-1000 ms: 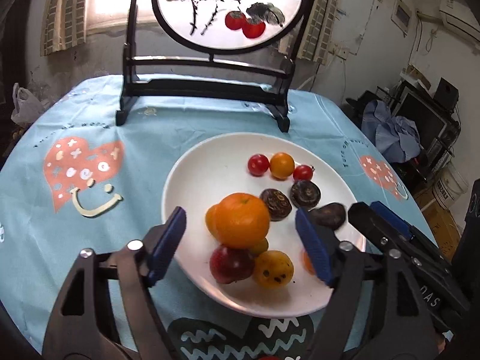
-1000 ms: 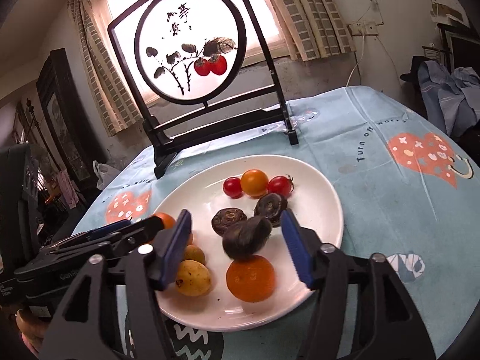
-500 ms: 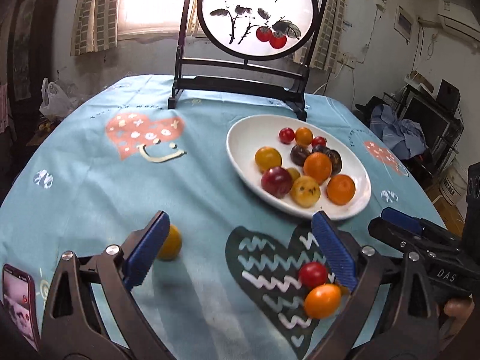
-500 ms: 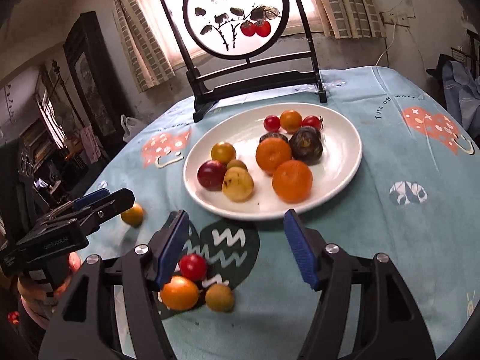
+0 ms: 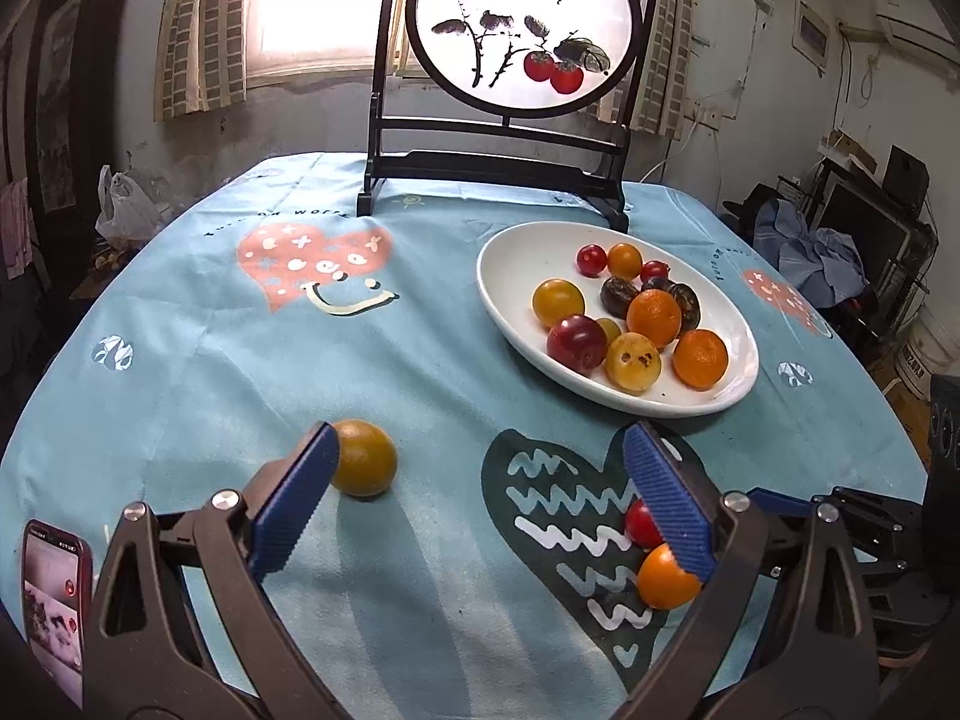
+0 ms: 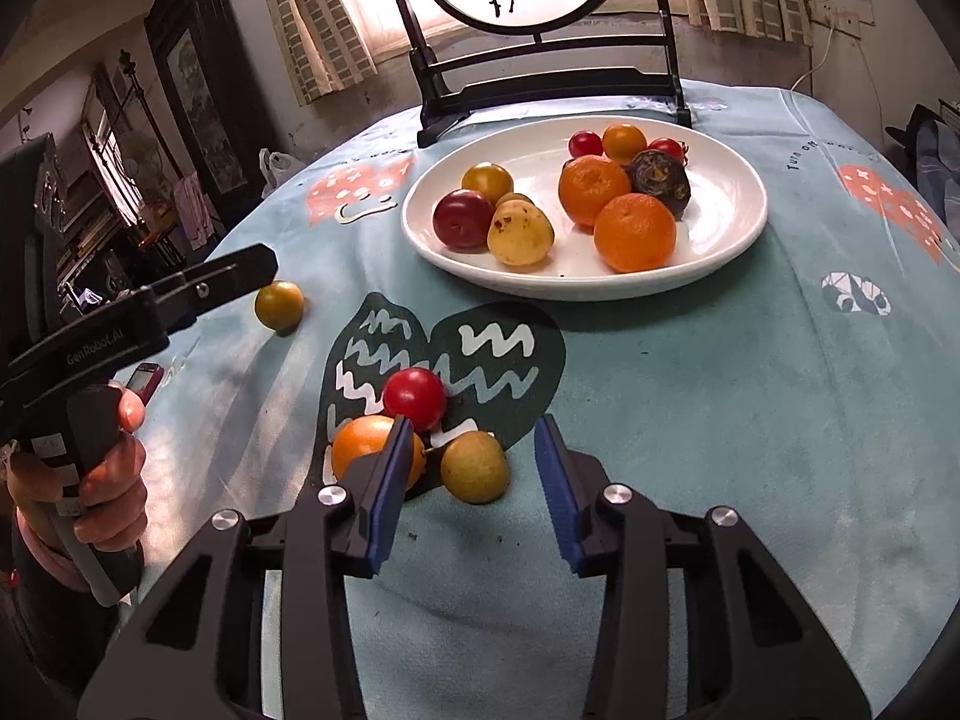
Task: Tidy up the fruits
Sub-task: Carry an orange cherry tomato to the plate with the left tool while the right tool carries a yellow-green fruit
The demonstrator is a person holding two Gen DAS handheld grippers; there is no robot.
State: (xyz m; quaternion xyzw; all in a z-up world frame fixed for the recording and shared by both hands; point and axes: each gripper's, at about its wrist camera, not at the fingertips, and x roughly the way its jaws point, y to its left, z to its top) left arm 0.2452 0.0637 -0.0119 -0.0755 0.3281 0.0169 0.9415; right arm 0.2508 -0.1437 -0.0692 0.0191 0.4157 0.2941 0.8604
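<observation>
The landmark is the white plate (image 6: 729, 243), which sits on the blue tablecloth (image 6: 690, 396) in front of the framed painted screen (image 5: 519, 30).

Count, on the plate: two oranges (image 6: 635, 232), three small tomatoes at the far rim (two red, one orange) (image 6: 624, 143), one yellow-orange round fruit (image 6: 486, 180), one dark red plum (image 6: 462, 219), one spotted yellow fruit (image 6: 519, 232), and dark brown fruits (image 6: 660, 174) behind the oranges; their number cannot be told.

Count, off the plate: four fruits. Three lie together on the dark heart print on the near side of the plate: one red tomato (image 6: 414, 398), one orange tomato (image 6: 366, 447) and one yellow-green fruit (image 6: 474, 466). One olive-yellow fruit (image 5: 362, 457) lies alone, well apart from the plate on its near left.

Legible writing: "GenRobot.AI" on the left gripper body, seen from the right wrist view. The tablecloth print reads "Turn off" in part. A phone (image 5: 53, 600) lies at the table edge.

Left gripper (image 5: 480, 504): jaws spread wide, holding nothing. The olive-yellow fruit sits just beside its left pad; contact cannot be told.

Right gripper (image 6: 474, 480): jaws partly spread and have just been closing. The yellow-green fruit lies just ahead of the gap between the fingertips, ungripped.
</observation>
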